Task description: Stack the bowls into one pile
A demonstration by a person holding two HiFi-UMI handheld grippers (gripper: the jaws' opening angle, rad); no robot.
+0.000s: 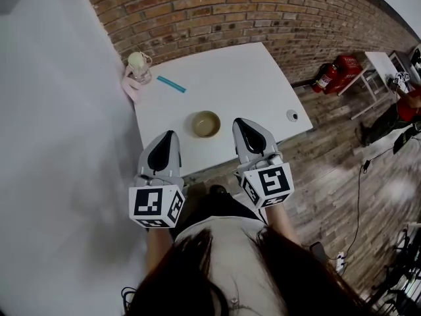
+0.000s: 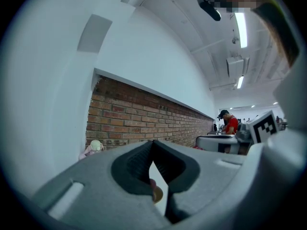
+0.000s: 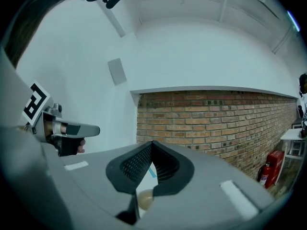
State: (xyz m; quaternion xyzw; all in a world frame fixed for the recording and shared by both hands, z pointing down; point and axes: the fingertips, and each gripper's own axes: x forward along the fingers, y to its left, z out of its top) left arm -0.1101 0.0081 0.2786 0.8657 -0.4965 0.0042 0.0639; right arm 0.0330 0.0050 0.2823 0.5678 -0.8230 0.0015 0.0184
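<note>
**A:** Right, where are we? Both claws are up in front of the person, lower middle of the frame, pointing level over the near edge of the counter (image 1: 223,78).

**B:** And both empty. The left claw (image 1: 172,134) has its jaws pressed together with nothing between them. The right claw (image 1: 239,122) is the same: tips meeting, nothing held.

**A:** So where's the bowl?

**B:** Centre of the frame. The tan bowl (image 1: 206,124) sits upright on the counter near the front edge, between the two claws and a little beyond their tips. Neither one touches it.

**A:** One bowl or a pile?

**B:** Can't tell from here; from above it reads as a single rim. No other bowl shows anywhere on the counter, so my guess is the stacking is either done or hasn't got going.

**A:** Why hold the claws either side like that?

**B:** I'd call it a resting stance: shut, level, flanking the bowl so either one could go in without crossing the other.

**A:** Anything in the way?

**B:** Not really. A glass (image 1: 139,68) with something pale and round on top stands upper left, at the far corner by the brick wall (image 1: 263,12). There's a blue stick (image 1: 171,84) near it and a small round thing (image 1: 292,115) at the right edge. All are well apart from the bowl, out at the margins, which leaves the middle for working.
</note>
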